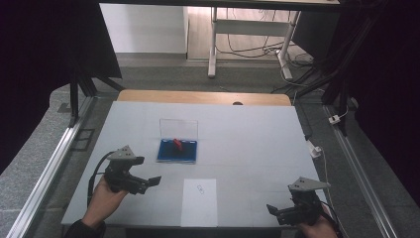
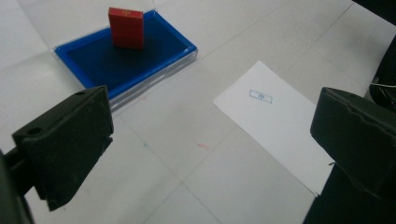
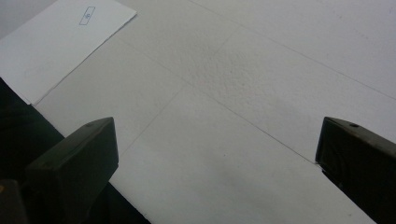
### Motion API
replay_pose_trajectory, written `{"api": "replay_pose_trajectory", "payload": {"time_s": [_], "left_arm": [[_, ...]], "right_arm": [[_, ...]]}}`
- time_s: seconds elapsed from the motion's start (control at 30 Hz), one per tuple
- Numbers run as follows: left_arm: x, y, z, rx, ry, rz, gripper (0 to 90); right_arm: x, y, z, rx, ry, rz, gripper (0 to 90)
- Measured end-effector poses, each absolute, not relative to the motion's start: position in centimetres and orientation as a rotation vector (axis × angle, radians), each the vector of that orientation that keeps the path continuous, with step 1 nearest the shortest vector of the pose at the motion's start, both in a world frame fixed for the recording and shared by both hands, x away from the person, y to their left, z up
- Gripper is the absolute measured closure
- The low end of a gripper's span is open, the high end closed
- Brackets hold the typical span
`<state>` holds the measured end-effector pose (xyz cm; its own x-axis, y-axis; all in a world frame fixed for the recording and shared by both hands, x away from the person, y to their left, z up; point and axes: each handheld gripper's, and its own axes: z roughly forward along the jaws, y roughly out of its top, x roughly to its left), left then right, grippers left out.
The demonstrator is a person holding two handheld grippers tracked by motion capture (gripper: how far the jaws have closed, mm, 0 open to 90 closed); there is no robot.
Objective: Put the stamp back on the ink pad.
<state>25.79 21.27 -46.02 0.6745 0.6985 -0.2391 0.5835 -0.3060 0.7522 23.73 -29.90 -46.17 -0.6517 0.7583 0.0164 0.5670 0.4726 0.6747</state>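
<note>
**Stamp upright on the ink pad, both grippers empty**

Stamp (image 2: pixel 126 27), a red block, stands upright on the blue ink pad (image 2: pixel 98 60), whose clear lid (image 1: pixel 179 128) is swung up at the far side. The pad sits at mid-worktop, a little left of centre. At the left, the left gripper (image 1: pixel 148 182) hovers just above the worktop (image 1: pixel 247 134), near and left of the pad, its jaws spread wide and holding nothing; in its own view it looks towards the pad and stamp. The work looks to be at a pause between stampings, or at its end: the stamp is parked on the ink and neither gripper touches it. If another print is wanted, the left gripper is the likelier to act, going forward to the stamp and closing across its narrow faces without tipping it.

Nearer the person, at the centre, lies a white sheet of paper (image 1: pixel 199 201) bearing one small blue printed mark (image 2: pixel 260 96). Nothing lies between stamp and sheet. At the right, the right gripper (image 1: pixel 273 211) rests low near the worktop's near-right corner, jaws also wide apart and empty, well apart from the pad.
</note>
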Motion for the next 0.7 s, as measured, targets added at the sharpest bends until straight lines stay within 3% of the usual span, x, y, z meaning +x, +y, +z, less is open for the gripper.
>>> {"api": "replay_pose_trajectory", "payload": {"time_s": [0.7], "left_arm": [[20.3,25.4,-48.0,2.032,1.171,0.233,0.0]], "right_arm": [[23.7,-29.9,-46.1,1.139,2.432,0.959,0.0]]}}
